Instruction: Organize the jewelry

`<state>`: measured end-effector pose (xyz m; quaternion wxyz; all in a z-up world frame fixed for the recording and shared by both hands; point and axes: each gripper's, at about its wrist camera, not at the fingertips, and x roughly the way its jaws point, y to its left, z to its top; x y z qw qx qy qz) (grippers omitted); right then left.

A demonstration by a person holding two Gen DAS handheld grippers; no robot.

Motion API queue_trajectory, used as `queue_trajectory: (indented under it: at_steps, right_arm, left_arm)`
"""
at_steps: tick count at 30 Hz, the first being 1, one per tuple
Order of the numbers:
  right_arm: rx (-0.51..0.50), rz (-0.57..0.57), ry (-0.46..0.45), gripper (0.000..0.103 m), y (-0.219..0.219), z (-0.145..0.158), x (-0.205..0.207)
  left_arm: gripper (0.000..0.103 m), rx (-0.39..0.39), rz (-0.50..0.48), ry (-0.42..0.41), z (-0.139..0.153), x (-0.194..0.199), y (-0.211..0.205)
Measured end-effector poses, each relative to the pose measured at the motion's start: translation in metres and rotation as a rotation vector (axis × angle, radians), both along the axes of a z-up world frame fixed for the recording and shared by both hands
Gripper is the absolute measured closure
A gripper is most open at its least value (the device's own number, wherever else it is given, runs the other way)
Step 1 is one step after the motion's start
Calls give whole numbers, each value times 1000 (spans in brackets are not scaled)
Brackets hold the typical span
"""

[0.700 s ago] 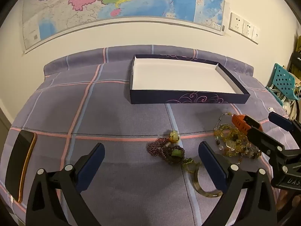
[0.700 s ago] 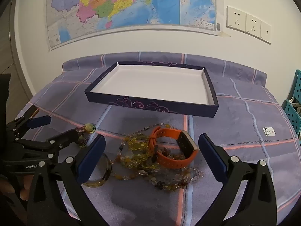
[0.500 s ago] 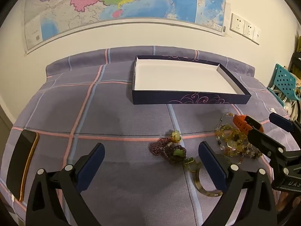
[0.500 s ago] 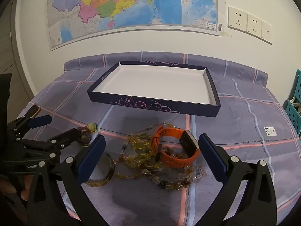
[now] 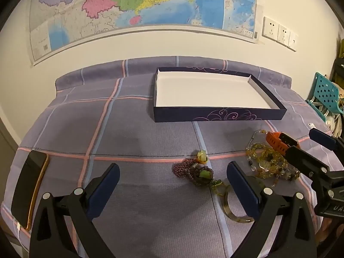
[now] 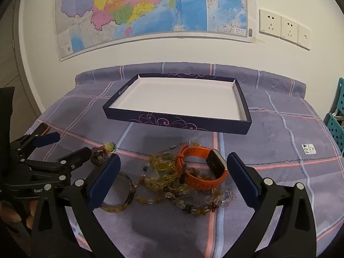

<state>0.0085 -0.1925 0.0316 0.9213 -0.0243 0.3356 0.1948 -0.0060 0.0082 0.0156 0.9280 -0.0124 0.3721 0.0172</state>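
Where the right tool's finger crosses, the bangle is half hidden.

Home room, likely a bedroom or living space: table under a purple plaid cloth, big colourful wall map, wall sockets, teal plastic crate of household clutter at the right.

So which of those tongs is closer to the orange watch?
Right. The right tongs hang open directly over the orange watch, which shows between their tips. The left tongs hover beside it, over the purple beads.
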Motion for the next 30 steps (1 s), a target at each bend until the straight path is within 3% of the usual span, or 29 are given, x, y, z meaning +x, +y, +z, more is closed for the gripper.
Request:
queue_trajectory:
  at_steps: [30]
  right_arm:
    - [37, 24, 18, 6, -2, -5, -4]
  left_arm:
    - [7, 17, 7, -20, -5, -7, -5]
